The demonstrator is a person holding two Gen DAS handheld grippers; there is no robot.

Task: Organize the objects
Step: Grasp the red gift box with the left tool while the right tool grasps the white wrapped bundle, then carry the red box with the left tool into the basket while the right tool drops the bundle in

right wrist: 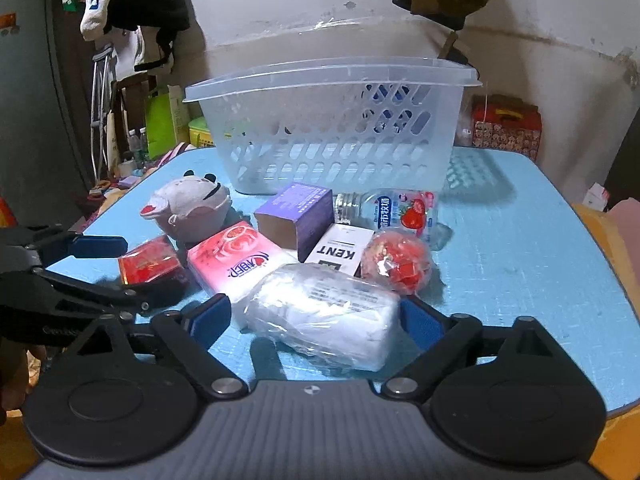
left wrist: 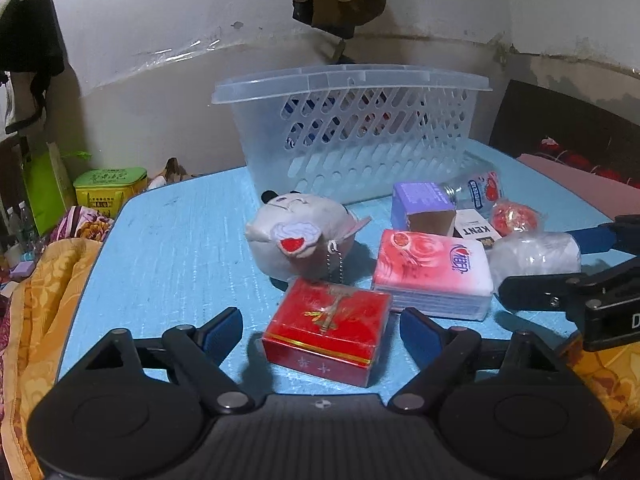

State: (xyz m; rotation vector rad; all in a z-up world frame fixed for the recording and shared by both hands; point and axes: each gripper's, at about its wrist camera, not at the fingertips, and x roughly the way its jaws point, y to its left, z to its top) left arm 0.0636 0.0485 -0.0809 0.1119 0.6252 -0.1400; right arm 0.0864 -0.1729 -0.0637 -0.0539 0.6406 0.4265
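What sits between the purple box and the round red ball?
A white KENT carton, lying flat between purple box and red ball; right wrist view.

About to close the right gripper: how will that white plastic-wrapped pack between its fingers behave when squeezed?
The white wrapped pack looks soft, so it will likely compress. Its glossy crinkled film may slip against the pads. It probably weighs little.

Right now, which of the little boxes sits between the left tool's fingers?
The red box; the purple box and white KENT box lie farther back.
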